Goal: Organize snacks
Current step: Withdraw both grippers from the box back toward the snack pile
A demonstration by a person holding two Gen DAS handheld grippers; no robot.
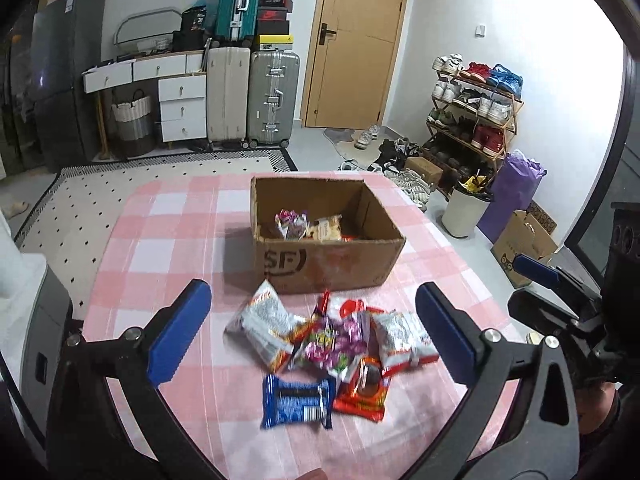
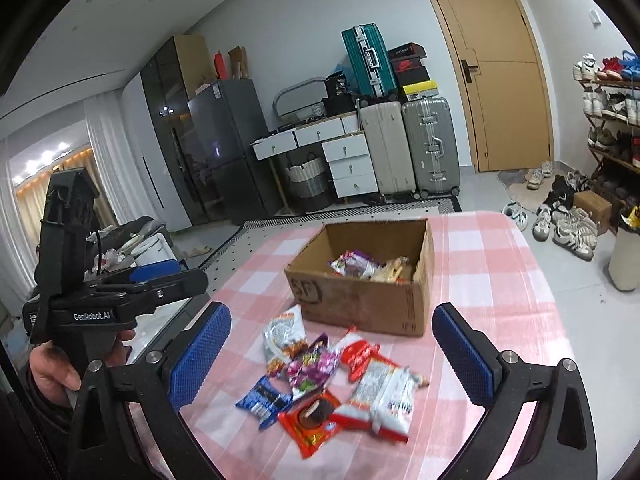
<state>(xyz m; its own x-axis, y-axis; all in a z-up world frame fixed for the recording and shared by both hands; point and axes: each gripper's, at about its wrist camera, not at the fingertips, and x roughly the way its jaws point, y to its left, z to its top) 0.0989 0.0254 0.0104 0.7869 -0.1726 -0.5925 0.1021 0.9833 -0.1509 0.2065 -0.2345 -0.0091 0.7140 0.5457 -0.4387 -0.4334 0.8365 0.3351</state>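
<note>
- The left gripper (image 1: 312, 332), black-framed with blue ribbed pads, had its jaws spread wide, with nothing between the pads; it hung above the near side of the snack pile.
- The right gripper (image 2: 332, 352), of the same black and blue build, also stood with its jaws wide apart and empty, likewise above the pile.
- In the right wrist view, a hand (image 2: 52, 368) gripped the left gripper's black handle at the left edge of the frame.
- The loose pile of snack packets (image 1: 332, 344) lay on the pink-and-white checked tablecloth (image 1: 168, 240), just in front of the box.
- Nearest in the left wrist view lay a blue wrapped snack bar (image 1: 298, 402), and beside it an orange packet with a round brown biscuit pictured on it (image 1: 362, 390).
- Behind them sat a purple-and-green crinkled packet (image 1: 332, 344), flanked by a silver-white packet on the left (image 1: 260, 322) and a white-and-red packet on the right (image 1: 404, 340).
- The open brown cardboard box (image 1: 328, 264), printed with black letters on its front wall, stood on the cloth just beyond the pile.
- Inside the box lay a purple-and-silver packet (image 1: 290, 222) and a pale yellow packet (image 1: 326, 230), close together.
- Beyond the table stood suitcases (image 1: 274, 98), a white drawer unit (image 1: 180, 104), a tan wooden door (image 1: 356, 40) and a shoe rack (image 1: 476, 108).
</note>
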